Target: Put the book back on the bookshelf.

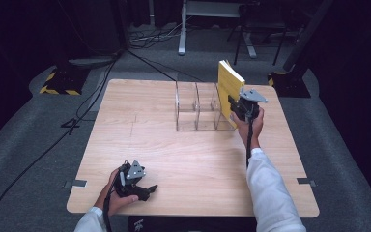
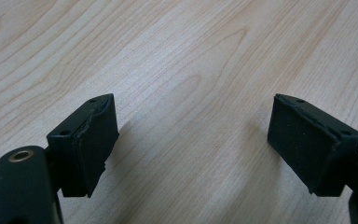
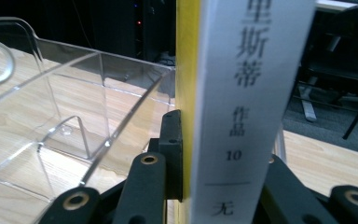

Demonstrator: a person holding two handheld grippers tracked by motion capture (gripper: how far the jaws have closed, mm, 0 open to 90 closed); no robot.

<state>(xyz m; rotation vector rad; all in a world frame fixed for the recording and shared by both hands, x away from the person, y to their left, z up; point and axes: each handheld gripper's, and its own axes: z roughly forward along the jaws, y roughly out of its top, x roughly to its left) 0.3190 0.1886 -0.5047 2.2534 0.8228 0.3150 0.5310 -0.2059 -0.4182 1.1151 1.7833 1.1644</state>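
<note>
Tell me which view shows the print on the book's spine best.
The right gripper view: the book stands close up between the right gripper jaws, its characters readable. The high view shows it small, a yellow cover.

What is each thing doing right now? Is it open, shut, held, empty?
left gripper: open, holding nothing, low over the table.
right gripper: shut on the yellow book.
yellow book: upright, held at the clear rack's right end.
clear rack: standing on the table, compartments look empty.
</note>
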